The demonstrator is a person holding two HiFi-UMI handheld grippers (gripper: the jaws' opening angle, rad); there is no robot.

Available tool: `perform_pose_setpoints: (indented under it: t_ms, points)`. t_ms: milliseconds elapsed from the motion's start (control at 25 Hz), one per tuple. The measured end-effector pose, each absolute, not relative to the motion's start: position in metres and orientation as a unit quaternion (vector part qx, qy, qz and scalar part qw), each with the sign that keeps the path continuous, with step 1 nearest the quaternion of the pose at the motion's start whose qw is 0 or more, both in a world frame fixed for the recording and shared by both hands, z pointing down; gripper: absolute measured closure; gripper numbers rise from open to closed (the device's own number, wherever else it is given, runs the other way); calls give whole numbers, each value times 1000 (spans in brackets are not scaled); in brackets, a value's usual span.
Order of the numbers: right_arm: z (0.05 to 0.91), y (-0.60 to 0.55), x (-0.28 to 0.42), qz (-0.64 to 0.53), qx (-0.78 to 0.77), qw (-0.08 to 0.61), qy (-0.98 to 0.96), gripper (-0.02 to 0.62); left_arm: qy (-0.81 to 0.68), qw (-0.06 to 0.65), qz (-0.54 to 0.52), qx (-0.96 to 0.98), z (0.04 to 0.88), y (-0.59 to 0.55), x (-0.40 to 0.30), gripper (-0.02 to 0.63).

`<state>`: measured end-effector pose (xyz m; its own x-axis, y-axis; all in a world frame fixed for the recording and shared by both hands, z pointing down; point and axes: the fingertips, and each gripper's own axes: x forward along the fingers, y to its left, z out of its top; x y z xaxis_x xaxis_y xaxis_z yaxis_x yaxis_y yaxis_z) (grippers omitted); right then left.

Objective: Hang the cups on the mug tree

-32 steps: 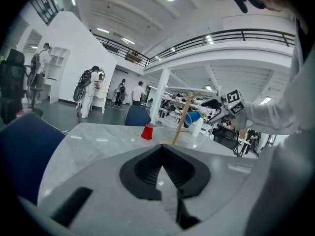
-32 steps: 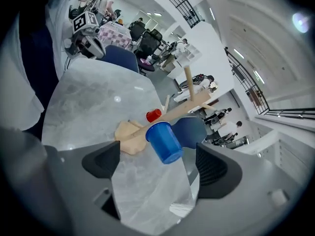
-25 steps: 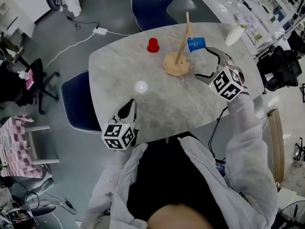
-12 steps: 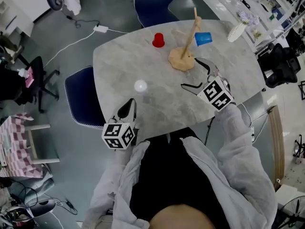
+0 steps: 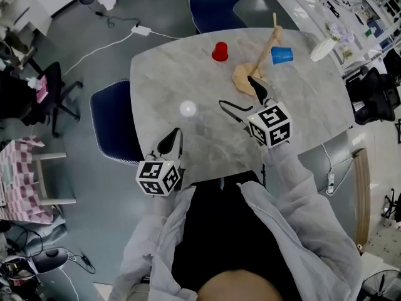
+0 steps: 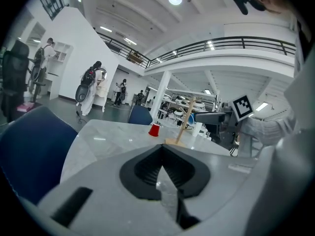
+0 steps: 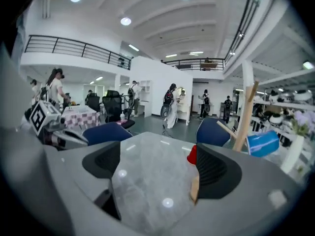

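Observation:
A wooden mug tree (image 5: 258, 64) stands on the grey marble table (image 5: 188, 74) at the far right, and a blue cup (image 5: 281, 55) hangs on one of its pegs. A red cup (image 5: 220, 51) stands upside down on the table, left of the tree. My right gripper (image 5: 238, 95) is open and empty, hovering over the table just in front of the tree's base. In the right gripper view the red cup (image 7: 192, 155) shows partly behind the right jaw, with the blue cup (image 7: 263, 143) on the tree (image 7: 244, 116). My left gripper (image 5: 172, 142) is shut and empty at the table's near edge.
A blue chair (image 5: 113, 125) stands at the table's left side and another blue chair (image 5: 217, 2) at its far side. A white vase with flowers (image 5: 324, 46) sits at the table's far right corner. A cable and power adapter (image 5: 141, 30) lie on the floor.
My right gripper has drawn back from the hanging blue cup, moving left and toward me, open and empty. The left gripper has stayed put.

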<state>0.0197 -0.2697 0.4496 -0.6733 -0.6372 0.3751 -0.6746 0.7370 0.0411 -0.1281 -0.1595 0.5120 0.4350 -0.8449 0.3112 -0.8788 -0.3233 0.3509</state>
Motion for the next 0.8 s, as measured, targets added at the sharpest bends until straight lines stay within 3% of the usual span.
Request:
perform_pose_setpoints:
  t_ms: [480,800]
  points:
    - [462,-356,-14,93,429,106,-892,112,-562,241,38,790,517,-193,-139,603]
    - [486,-431,-18,99,489,96,-862,135,-582,253,43,771,531,-209,-155,603]
